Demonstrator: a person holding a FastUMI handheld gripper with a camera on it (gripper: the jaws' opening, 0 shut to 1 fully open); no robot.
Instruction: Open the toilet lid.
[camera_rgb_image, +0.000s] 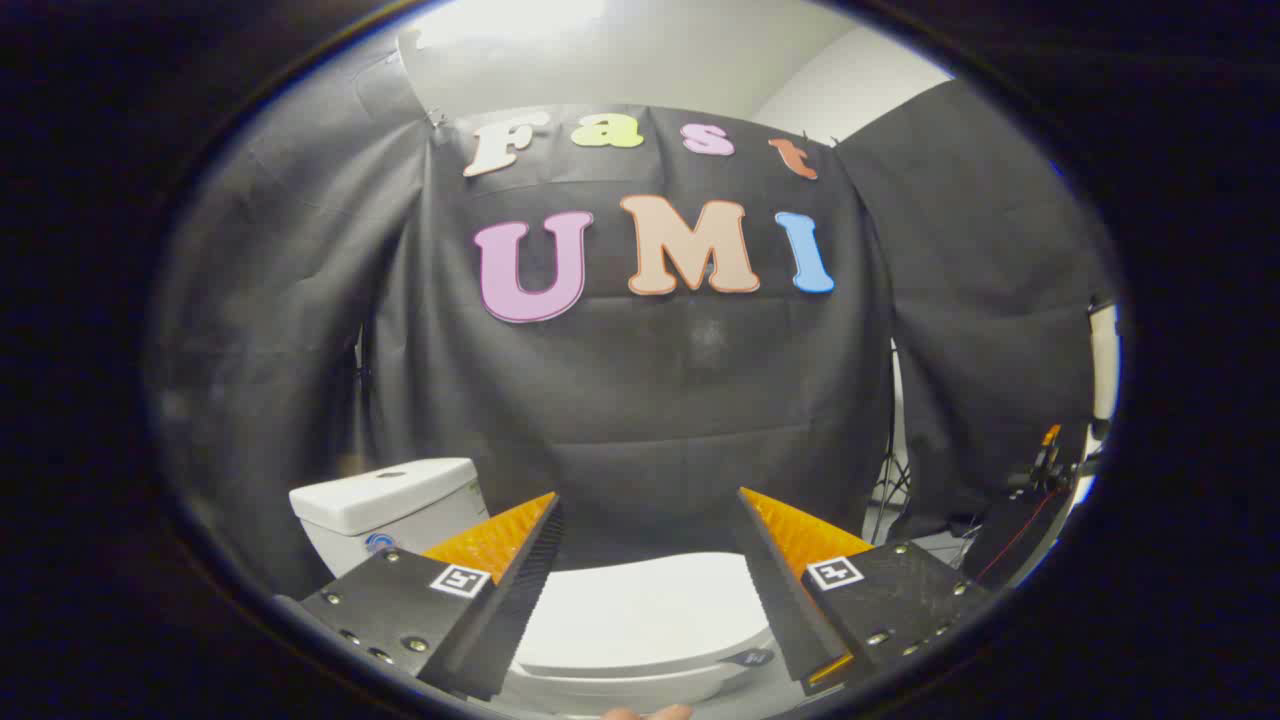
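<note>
— White and glossy, that is how the toilet lid (650, 610) looks: a smooth rounded shell, lying flat and closed over the bowl, with a soft sheen across its top.

— And where does it sit against the tool?

— Low, between the two fingers and a little beyond them. The gripper (648, 510) hangs above it with its fingers spread wide, a broad gap between the ridged inner faces, and nothing held in that gap. Neither finger appears to touch the lid.

— What of the rest of the toilet?

— The cistern (385, 505) stands behind the left finger, also white, boxy, with a flat cover that overhangs its body slightly and a small round button on top. A small dark tag (752, 657) lies at the lid's right rim, close to the right finger.

— Anything around it?

— The black cloth wall (640, 400) hangs straight behind the toilet, creased in folds. Off past the right finger stands a dark stand with cables (1030, 490), well apart from the lid. Whether the lid's hinge end meets the cistern cannot be told, since the left finger covers that part.
</note>
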